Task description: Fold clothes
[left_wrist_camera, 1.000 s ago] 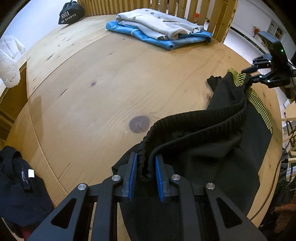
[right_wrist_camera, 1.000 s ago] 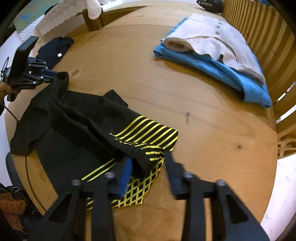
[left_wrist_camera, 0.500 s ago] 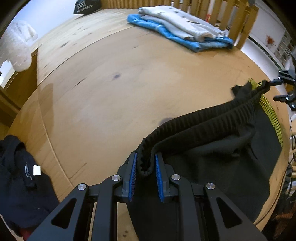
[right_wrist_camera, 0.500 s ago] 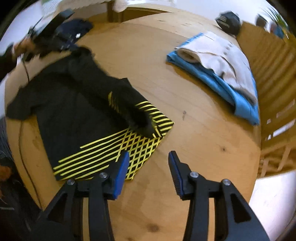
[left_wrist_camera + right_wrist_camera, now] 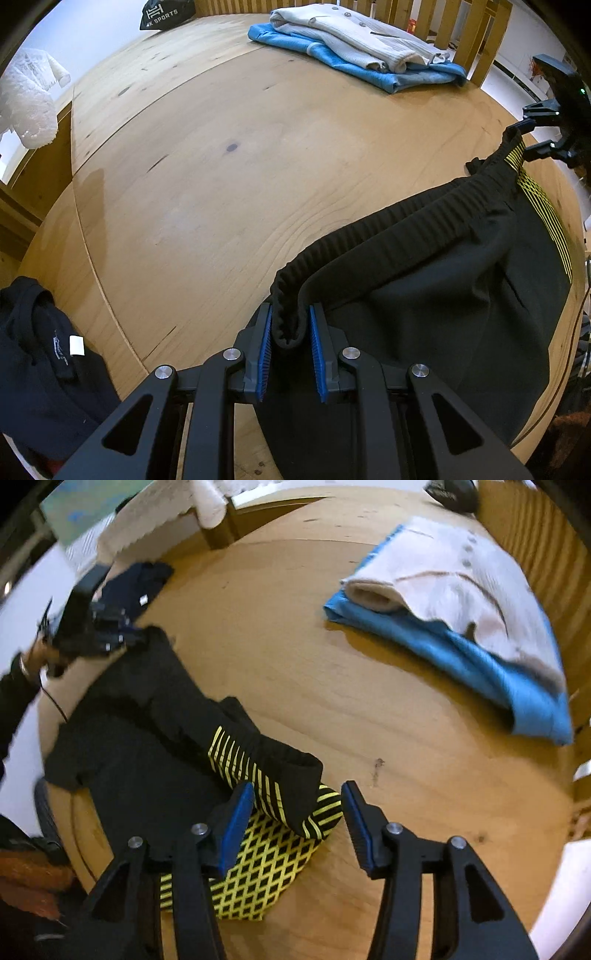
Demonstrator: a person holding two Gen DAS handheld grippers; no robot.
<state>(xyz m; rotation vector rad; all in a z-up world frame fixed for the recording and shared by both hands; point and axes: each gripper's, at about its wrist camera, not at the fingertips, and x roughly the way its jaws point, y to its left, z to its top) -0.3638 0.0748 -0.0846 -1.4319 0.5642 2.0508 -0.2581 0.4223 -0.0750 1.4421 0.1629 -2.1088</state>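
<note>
Left gripper (image 5: 290, 334) pinches ribbed waistband of black shorts (image 5: 443, 288) between blue pads. Right gripper (image 5: 297, 812) fingers wide apart, holding nothing; yellow-striped end of shorts lies on wooden table (image 5: 295, 646) between them. Only right view shows yellow diamond pattern. Only left view shows black sports bag (image 5: 166, 14) far past fingers.

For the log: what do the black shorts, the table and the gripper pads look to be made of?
Black shorts: soft matte knit, probably synthetic sportswear; ribbed elastic waistband, printed yellow lines. Table: light wood, smooth satin finish; grain and knots show. Pads on the left gripper: blue, finely ridged, likely rubber or soft plastic.
</note>
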